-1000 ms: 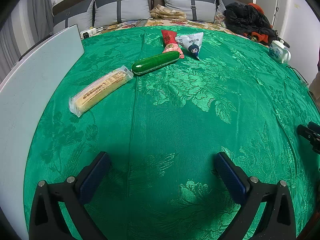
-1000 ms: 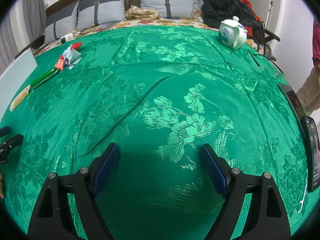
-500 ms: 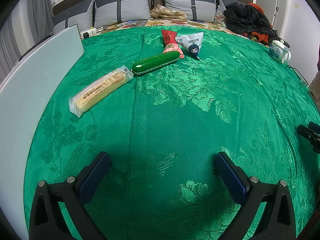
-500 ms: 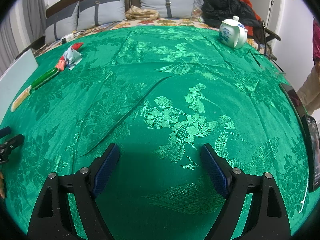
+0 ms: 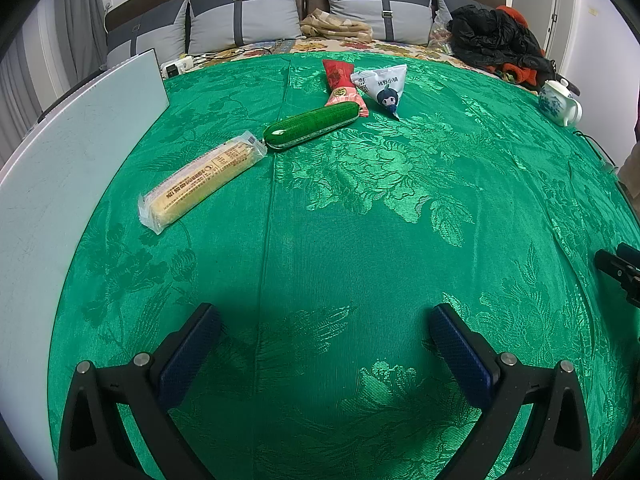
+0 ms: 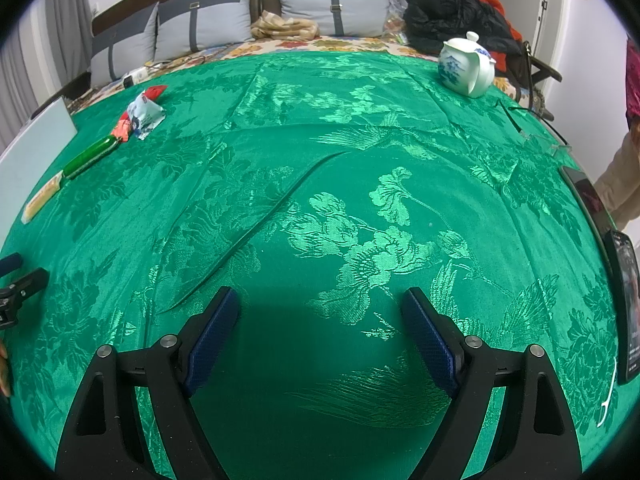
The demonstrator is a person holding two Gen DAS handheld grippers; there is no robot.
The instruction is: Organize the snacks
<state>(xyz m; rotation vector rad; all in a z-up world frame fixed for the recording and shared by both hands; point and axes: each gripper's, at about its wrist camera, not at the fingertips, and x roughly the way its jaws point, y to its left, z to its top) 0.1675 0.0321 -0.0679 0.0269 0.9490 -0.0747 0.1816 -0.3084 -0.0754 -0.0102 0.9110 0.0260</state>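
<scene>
while hovering above green cloth [image 5: 320,240], left claw [image 5: 324,324] and right claw [image 6: 320,312] gape wide, empty.

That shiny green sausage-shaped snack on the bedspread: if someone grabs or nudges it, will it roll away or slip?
The green snack stick looks round and smooth, so a sideways nudge would probably roll it. Its glossy wrapper may slip a little between the pads. It lies straight without sagging, so it seems fairly stiff. One end touches the red packet, which might shift too.

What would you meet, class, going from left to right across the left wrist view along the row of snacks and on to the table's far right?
Yellow biscuit pack → green sausage-shaped snack → white cartoon packet → teapot.
</scene>
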